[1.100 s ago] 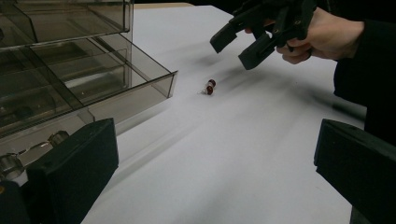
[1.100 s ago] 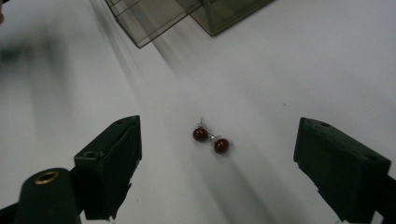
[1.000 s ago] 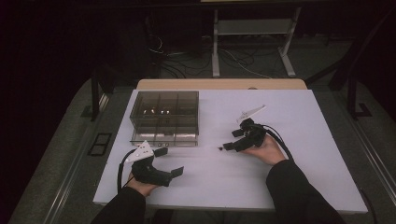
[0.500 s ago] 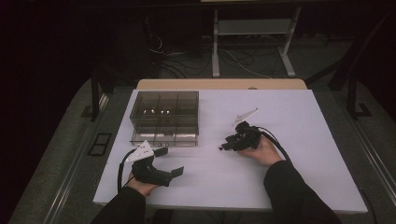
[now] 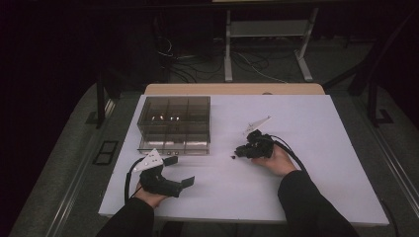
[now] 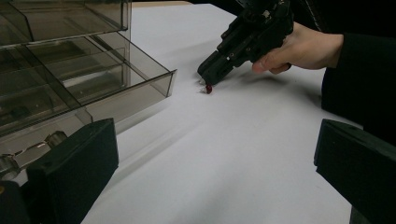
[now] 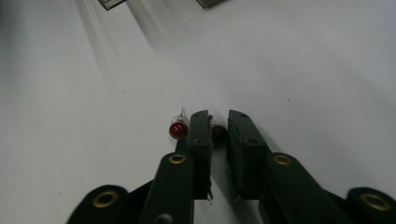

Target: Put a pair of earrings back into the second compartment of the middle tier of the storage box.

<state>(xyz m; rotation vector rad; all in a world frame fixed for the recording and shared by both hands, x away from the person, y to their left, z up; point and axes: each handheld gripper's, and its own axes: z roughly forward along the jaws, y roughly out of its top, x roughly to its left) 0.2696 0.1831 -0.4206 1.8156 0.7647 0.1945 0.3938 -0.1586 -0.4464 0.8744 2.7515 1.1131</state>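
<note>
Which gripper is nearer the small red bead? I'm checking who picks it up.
Right. The right gripper has its tips at the red bead; the left gripper rests apart, near the clear box.

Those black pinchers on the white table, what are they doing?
A person holds a gripper in each hand. The right gripper is tipped down at the table and its jaws have just been closing on a tiny red bead; a second red bead lies just outside them. The left gripper rests open near the smoky clear divided box, holding nothing.
</note>
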